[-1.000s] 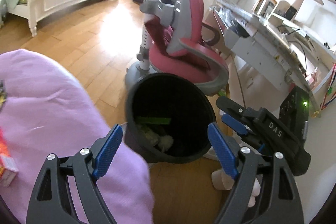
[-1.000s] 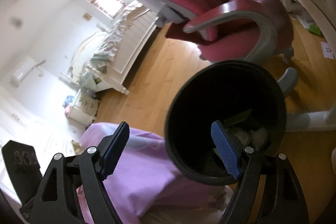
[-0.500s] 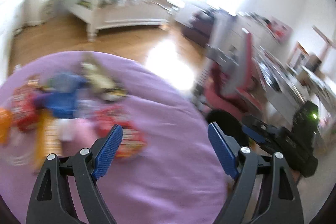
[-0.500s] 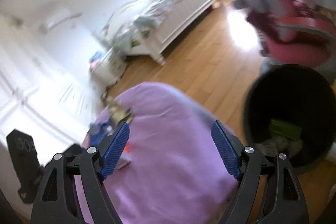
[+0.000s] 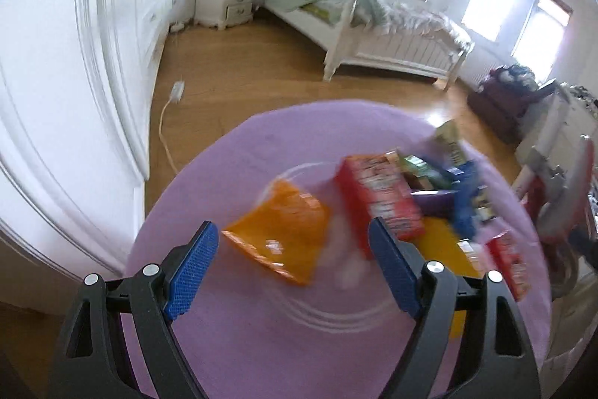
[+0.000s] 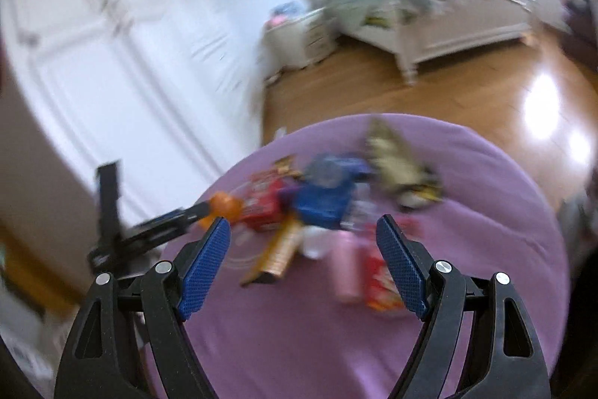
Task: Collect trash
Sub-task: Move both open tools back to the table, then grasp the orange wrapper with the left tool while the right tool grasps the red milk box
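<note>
**A:** What have your grippers got right now?

**B:** Nothing in either. My left gripper [image 5: 293,262] has its blue-padded jaws spread wide, hanging above the round table under a lilac cloth [image 5: 231,354]. Between the pads I look down on a flat orange snack packet [image 5: 282,236], but they stand clear of it.

**A:** And the right?

**B:** My right gripper [image 6: 304,262] is just as wide apart and empty, over the near side of the same table. The picture is blurred there, so I name only what I can make out.

**A:** Where is the trash?

**B:** All on the lilac table, heaped towards its middle. Taking the orange packet as my mark: a red cardboard box with white print [image 5: 377,199] lies just beside it on the right, its near end behind my right pad. Beyond the box there is a crumpled blue wrapper [image 5: 465,200] and a pale olive packet [image 5: 450,137] at the far edge. A smaller red packet [image 5: 506,258] sits near the table's right rim.

**A:** Anything under the right gripper?

**B:** A pink can-like thing [image 6: 347,268] and a red packet beside it, both lying on the cloth, untouched.
</note>
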{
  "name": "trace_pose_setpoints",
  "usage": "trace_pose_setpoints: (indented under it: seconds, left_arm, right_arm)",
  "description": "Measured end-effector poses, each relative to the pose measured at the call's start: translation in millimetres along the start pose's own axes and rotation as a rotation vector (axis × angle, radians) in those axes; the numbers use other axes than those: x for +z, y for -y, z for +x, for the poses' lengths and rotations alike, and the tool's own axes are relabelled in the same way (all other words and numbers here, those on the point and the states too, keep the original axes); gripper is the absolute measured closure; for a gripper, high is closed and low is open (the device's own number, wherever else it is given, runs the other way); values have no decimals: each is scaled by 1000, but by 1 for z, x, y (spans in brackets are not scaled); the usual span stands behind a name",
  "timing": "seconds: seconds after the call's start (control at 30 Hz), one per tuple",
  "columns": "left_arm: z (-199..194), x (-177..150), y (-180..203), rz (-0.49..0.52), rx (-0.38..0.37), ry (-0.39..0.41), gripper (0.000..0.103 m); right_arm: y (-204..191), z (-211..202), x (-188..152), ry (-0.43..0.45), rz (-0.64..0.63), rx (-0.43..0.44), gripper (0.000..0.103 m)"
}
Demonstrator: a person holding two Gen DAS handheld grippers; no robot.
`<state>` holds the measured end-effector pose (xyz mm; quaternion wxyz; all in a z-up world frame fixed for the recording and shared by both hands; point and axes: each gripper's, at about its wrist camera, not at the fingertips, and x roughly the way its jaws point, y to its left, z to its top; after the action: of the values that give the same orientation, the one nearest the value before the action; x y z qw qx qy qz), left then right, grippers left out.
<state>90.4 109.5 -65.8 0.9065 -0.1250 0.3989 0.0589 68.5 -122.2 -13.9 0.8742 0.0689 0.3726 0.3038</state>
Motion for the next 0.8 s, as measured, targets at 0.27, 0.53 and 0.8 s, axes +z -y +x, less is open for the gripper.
trace_pose_setpoints:
  seconds: [0.27,0.53,0.8]
  left_arm:
    - [31,-1,-16,-7,-75,-57,73]
    - [18,-9,-30,-100,-141,4,88]
    - [6,-22,-31,-142,-162,12,90]
  right_arm:
    - [-55,90,23,-148,-144,2,24]
    - [-80,159,36,-218,-222,-63,25]
    - [-98,219,28,-281,-330,-203,29]
